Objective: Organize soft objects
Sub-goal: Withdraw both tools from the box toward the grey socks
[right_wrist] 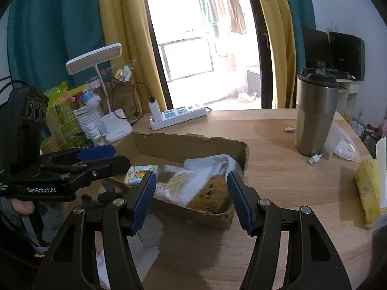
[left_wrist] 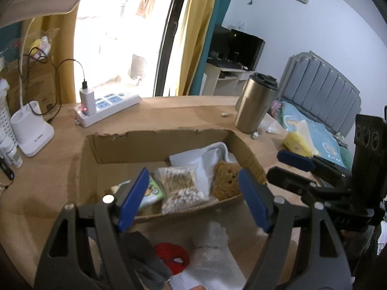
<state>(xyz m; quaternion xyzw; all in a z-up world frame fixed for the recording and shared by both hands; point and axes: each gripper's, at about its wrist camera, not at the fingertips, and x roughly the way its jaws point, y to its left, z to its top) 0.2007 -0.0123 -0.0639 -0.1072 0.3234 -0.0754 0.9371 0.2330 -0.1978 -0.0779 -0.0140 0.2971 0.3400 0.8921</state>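
On the wooden table (right_wrist: 278,169) in front of you sits a shallow cardboard box (left_wrist: 154,142) with a torn rim, and most of the soft things already lie inside it. Your left gripper (left_wrist: 193,198) hangs over the near edge of the box with its jaws wide apart and nothing between them. Your right gripper (right_wrist: 191,200) hovers just beside the box on its near right side, jaws also spread and holding nothing.

Inside the box you can see a brown sponge (left_wrist: 226,181) at the right end, a clear bag of cotton swabs (left_wrist: 179,186) next to it, a white folded cloth (left_wrist: 205,157) behind both, and a small printed tissue pack (left_wrist: 151,192) toward the left.

Outside the box, close to you, lie a red round soft item (left_wrist: 173,257), a grey cloth (left_wrist: 145,261) touching it on the left, and a white crinkly bag (left_wrist: 212,249) on its right (blurred, so you cannot tell what it holds).

Further back stand a steel tumbler (right_wrist: 314,116) to the right of the box, a white power strip (right_wrist: 179,116) behind it, and a white desk lamp (right_wrist: 108,91) at the left. A yellow tissue packet (right_wrist: 367,188) rests at the table's right edge.
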